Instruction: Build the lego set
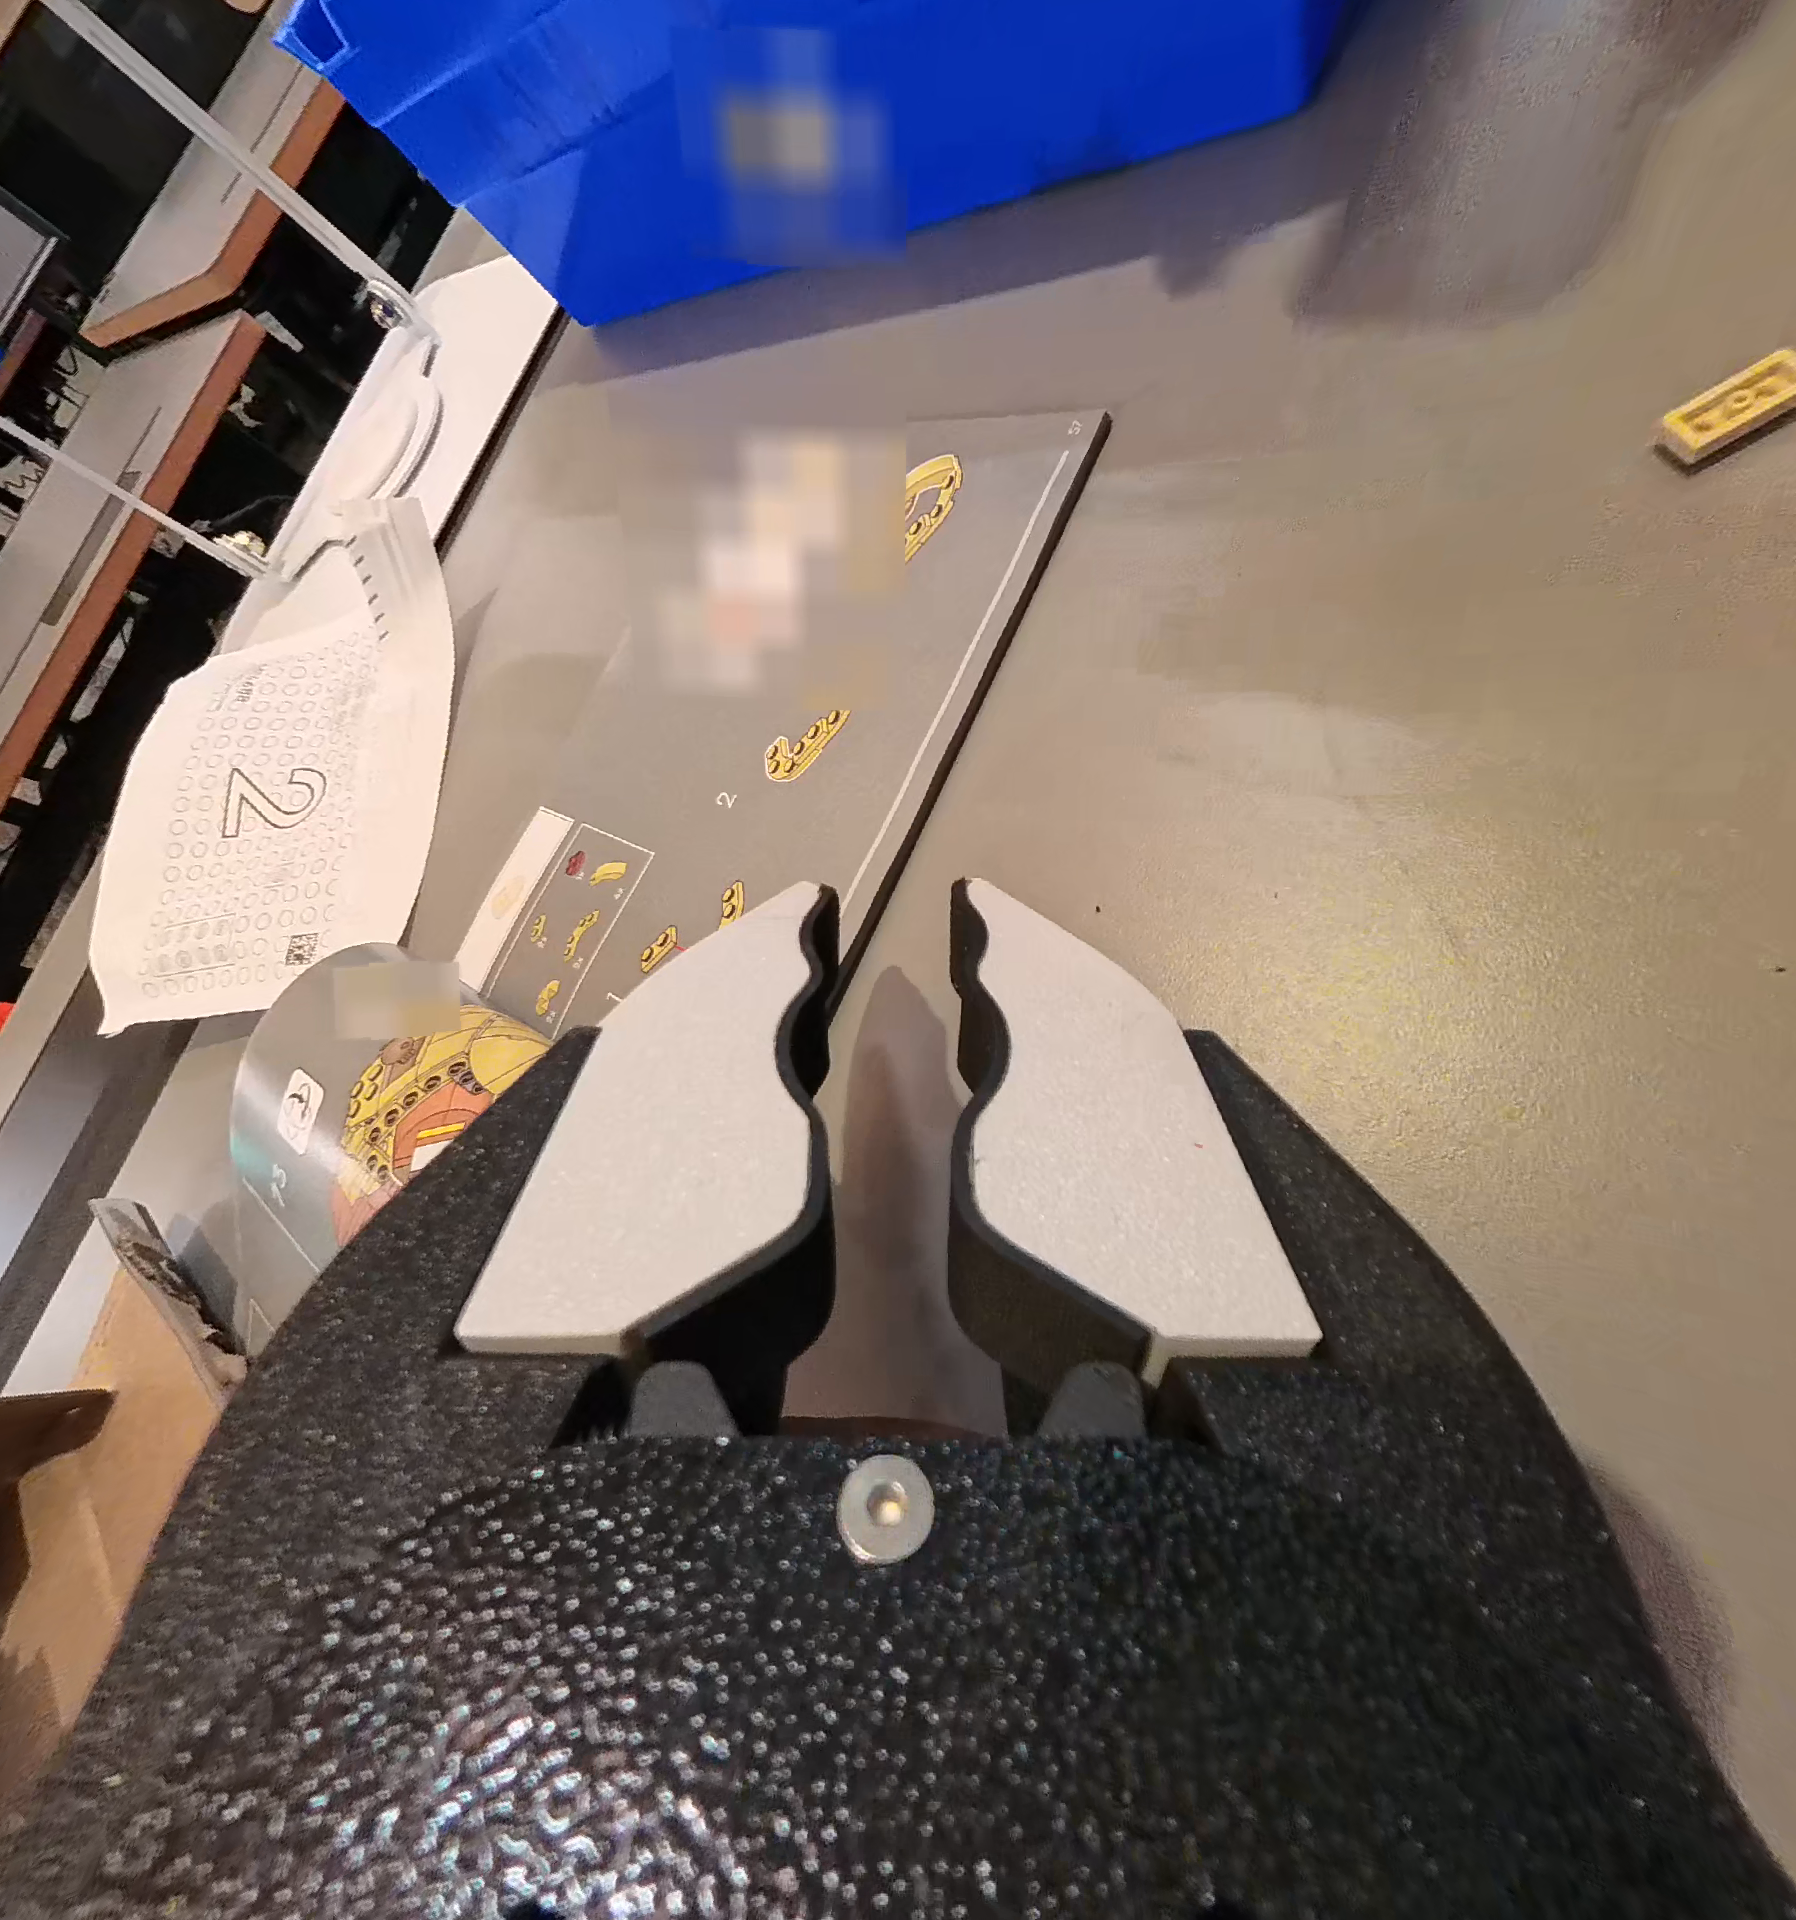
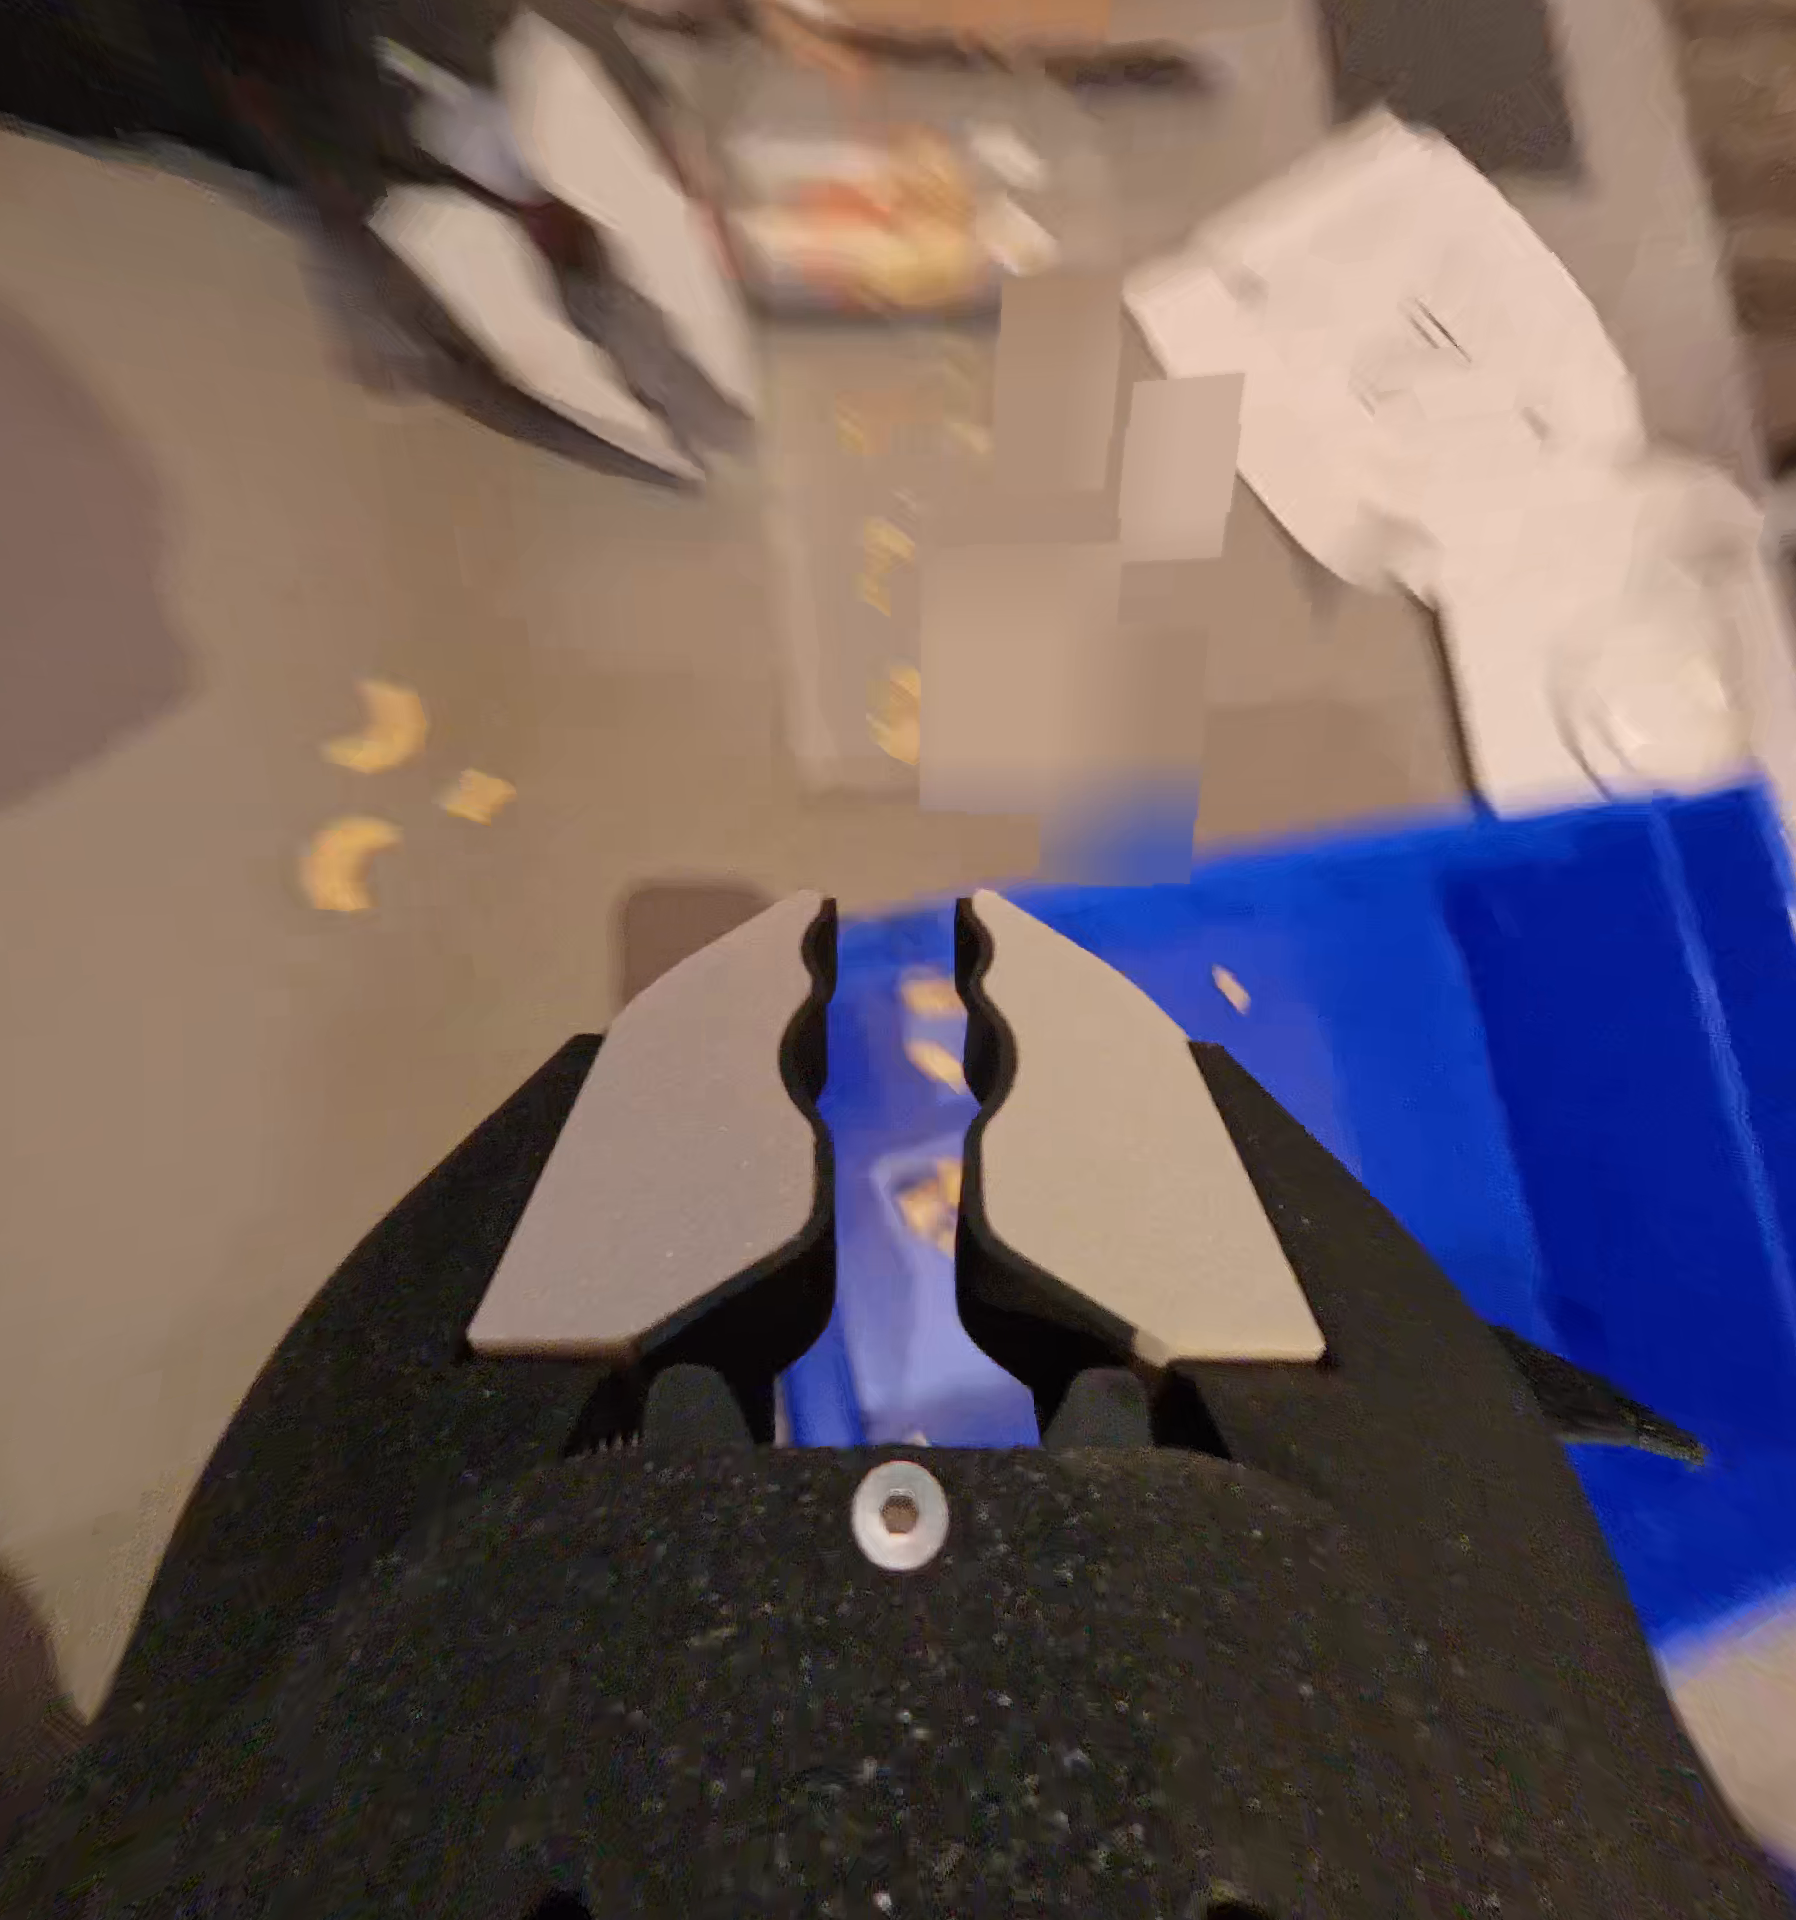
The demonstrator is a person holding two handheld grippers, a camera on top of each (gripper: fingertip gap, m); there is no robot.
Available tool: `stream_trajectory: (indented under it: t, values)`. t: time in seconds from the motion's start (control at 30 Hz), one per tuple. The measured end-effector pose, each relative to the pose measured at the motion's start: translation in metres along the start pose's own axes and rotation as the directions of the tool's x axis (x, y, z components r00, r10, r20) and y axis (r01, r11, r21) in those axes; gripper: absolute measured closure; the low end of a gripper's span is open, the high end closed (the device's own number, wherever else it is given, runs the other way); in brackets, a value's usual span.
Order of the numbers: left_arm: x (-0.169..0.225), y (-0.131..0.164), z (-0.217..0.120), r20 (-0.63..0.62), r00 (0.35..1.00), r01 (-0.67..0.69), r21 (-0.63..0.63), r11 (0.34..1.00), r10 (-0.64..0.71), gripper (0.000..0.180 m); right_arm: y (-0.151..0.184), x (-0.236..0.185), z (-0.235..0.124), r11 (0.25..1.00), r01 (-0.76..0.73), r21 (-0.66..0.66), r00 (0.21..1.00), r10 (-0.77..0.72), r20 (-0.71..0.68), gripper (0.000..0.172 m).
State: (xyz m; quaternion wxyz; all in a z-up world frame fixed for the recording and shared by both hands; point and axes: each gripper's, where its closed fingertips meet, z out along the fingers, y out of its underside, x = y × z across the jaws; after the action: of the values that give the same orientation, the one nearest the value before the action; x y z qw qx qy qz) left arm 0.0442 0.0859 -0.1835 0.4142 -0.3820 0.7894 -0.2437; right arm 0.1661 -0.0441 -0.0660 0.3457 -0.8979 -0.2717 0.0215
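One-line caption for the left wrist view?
Left gripper, jaws apart and empty, above the instruction booklet's edge on a grey table.

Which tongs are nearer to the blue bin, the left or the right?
The right. The right tongs hang directly over the blue bin, with yellow pieces visible below. The left tongs are beside the instruction booklet, with the bin farther ahead.

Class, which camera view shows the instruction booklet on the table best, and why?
The left wrist view: the booklet lies sharp there, its printed yellow parts clear. The right wrist view shows it only as a motion-blurred grey sheet, partly behind mosaic patches.
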Motion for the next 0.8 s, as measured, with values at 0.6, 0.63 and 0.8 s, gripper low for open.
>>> stream_trajectory:
  t: [0.6, 0.63, 0.8]
  values:
    - [0.000, 0.000, 0.000, -0.003, 1.000, 0.000, 0.000, 1.000, 0.000, 0.161, 0.142, 0.067, 0.069, 0.866, -0.212, -0.453, 0.977, 0.203, -0.068, 0.150]
    - [0.000, 0.000, 0.000, -0.003, 1.000, 0.000, 0.000, 1.000, 0.000, 0.161, 0.141, 0.069, 0.069, 0.866, -0.214, -0.452, 0.977, 0.201, -0.078, 0.150]
    - [0.000, 0.000, 0.000, -0.003, 1.000, 0.002, -0.001, 1.000, -0.002, 0.161, 0.140, 0.076, 0.069, 0.870, -0.225, -0.439, 0.974, 0.194, -0.114, 0.153]
